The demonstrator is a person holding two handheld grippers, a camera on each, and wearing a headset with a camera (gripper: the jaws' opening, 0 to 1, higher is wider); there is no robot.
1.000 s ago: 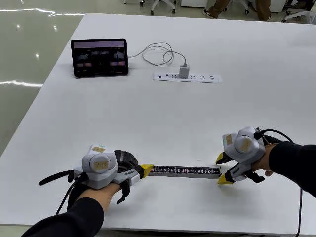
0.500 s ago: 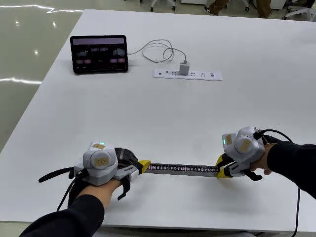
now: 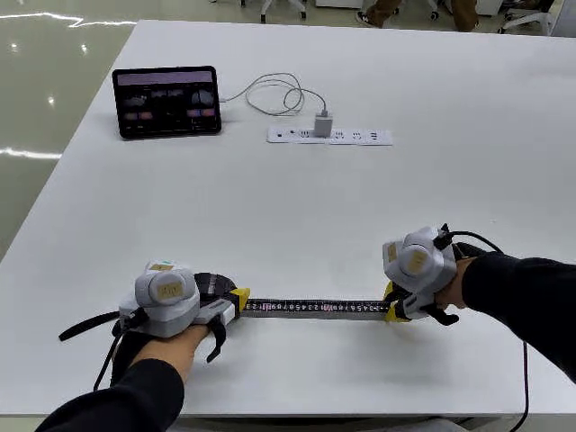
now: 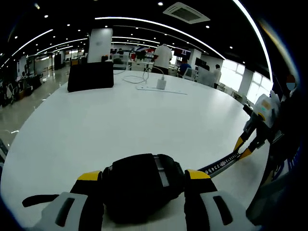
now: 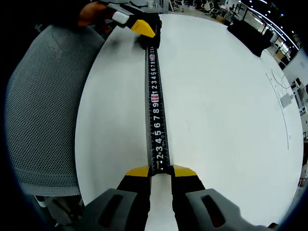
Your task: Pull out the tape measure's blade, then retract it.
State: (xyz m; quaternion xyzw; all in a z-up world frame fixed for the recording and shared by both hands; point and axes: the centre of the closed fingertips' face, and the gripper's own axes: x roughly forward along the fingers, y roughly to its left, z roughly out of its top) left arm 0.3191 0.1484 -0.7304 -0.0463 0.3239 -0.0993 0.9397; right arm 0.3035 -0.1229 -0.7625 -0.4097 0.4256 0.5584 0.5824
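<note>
While the right tool [image 5: 159, 170] pinches it, the flat numbered blade [image 5: 154, 96] lies straight.

the blade [image 3: 310, 308] of the tape measure [image 3: 212, 286], stretched between the left gripper [image 3: 230, 301] and right gripper [image 3: 391, 306], bars the near strip of the table [image 3: 297, 216] from left to right. beyond it the middle lies bare. far left stands a tablet [image 3: 167, 101]; far centre, a power strip [image 3: 329, 136] with charger [image 3: 322, 123] and looped cable [image 3: 270, 93].

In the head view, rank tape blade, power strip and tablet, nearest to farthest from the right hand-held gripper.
1. Black numbered tape blade, gripped by the right hand-held gripper.
2. Long white power strip, farther back, centre.
3. Black rectangular tablet, far back left.
</note>
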